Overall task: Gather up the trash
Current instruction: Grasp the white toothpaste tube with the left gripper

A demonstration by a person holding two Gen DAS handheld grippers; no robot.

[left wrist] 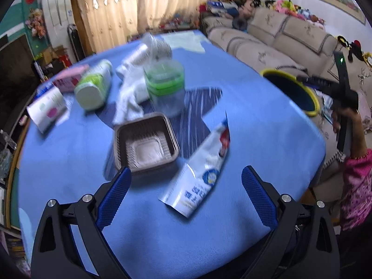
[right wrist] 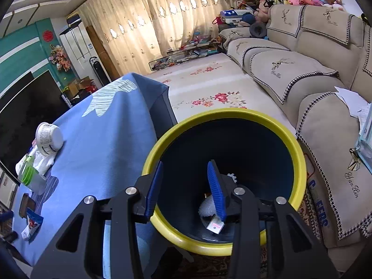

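- Left gripper: tilted downward over the near part of the table, which is draped in a blue cloth. Jaws spread wide, with nothing between them and touching nothing.
- Brown plastic tray: empty, flat on the cloth, just ahead of the left finger.
- White and blue pouch: torn open, lying flat between the lines of the two fingers, a little ahead of the tips, apart from both.
- Further litter on the table, left to right: a white carton on its side, a pink box, a green-and-white bottle lying down, crumpled white tissue, a clear tub with a green lid. All well beyond the left gripper.
- Person's hand and patterned pink sleeve: at the right edge of the left view, holding the other tool over the bin.
- Right gripper: angled down over the mouth of the yellow-rimmed bin, which stands beside the table's edge. Jaws partly apart and empty; no thing is pinched.
- Bin contents: a white crumpled piece and a small white packet on the dark bottom, seen below the right finger.
- Beige sofa: behind the bin, at the right.
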